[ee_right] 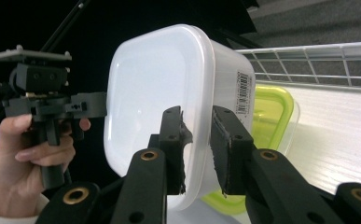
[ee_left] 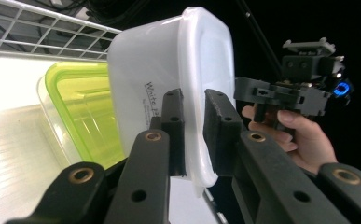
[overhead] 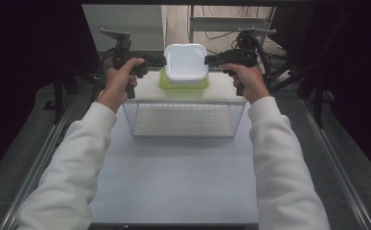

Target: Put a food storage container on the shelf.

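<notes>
A white plastic container [overhead: 186,61] with rounded corners hangs between my two grippers, right over a clear box with a lime-green lid [overhead: 183,86]. Whether the two touch I cannot tell. My left gripper [overhead: 163,61] has its jaws on either side of the container's left rim, and my right gripper [overhead: 207,60] does the same at the right rim. In the left gripper view the pads [ee_left: 176,126] press the rim of the white container [ee_left: 155,70], beside the green lid [ee_left: 80,107]. The right gripper view shows the same hold on the white container [ee_right: 155,93], with the green lid [ee_right: 271,116] behind.
The green-lidded box rests on a white board [overhead: 144,91] laid across a wire basket [overhead: 185,120] at the far end of the pale table [overhead: 173,177]. Dark stands and cables crowd the back corners. Metal rails run along both table sides.
</notes>
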### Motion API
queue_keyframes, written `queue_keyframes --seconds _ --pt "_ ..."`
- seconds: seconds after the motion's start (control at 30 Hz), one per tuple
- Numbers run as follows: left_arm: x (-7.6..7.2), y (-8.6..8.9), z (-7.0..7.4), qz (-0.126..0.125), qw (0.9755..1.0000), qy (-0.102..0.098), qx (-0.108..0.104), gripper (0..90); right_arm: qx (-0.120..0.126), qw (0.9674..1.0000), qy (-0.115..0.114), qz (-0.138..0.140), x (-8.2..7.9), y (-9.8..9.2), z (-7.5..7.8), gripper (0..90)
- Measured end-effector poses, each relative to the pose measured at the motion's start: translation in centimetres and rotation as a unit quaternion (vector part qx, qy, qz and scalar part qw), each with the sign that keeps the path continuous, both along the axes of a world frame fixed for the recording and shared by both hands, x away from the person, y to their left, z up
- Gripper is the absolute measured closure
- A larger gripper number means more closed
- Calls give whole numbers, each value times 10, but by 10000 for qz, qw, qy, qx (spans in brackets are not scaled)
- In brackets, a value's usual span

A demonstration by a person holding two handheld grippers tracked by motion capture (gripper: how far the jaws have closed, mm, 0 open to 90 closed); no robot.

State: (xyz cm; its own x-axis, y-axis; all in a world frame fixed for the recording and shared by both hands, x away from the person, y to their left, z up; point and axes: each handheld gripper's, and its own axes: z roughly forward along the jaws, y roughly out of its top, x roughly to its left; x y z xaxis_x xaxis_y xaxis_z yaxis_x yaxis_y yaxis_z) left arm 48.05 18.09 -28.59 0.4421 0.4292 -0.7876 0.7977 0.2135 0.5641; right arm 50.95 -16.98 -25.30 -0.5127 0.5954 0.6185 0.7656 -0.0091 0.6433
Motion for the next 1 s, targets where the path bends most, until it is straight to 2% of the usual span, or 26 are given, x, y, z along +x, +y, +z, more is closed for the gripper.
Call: queue_keyframes --seconds 0.27,0.37,0.43,0.6,0.63,0.67,0.7,0.73,0.77,0.9,1.0 --pt "13 4 -10 105 9993 238 -278 753 250 9992 257 -160 13 2 -7 725" --pt "15 6 -14 123 9990 287 -335 747 253 9990 334 -153 16 3 -10 702" --pt "16 7 -17 112 9985 299 -441 748 291 9989 318 -172 16 3 -11 707" --pt "16 6 -16 96 9989 276 -373 737 278 9991 234 -223 15 4 -10 703" --pt "14 5 -15 185 9996 155 -173 671 234 9994 137 -223 14 5 -10 662" --pt "14 5 -15 185 9996 155 -173 639 234 9994 137 -223 14 5 -10 662" --pt "10 3 -11 294 9995 -70 64 605 240 9994 7 -232 11 7 -8 607" --pt "10 3 -11 294 9995 -70 64 563 240 9994 7 -232 11 7 -8 607" --pt "6 3 -7 389 9987 -252 205 512 203 9994 -165 -215 7 7 -5 558" --pt "-3 5 1 494 9965 -566 367 409 55 9983 -529 -244 -5 3 5 503" --pt "-9 5 4 478 9953 -700 459 382 11 9977 -651 -206 -10 -1 8 478"
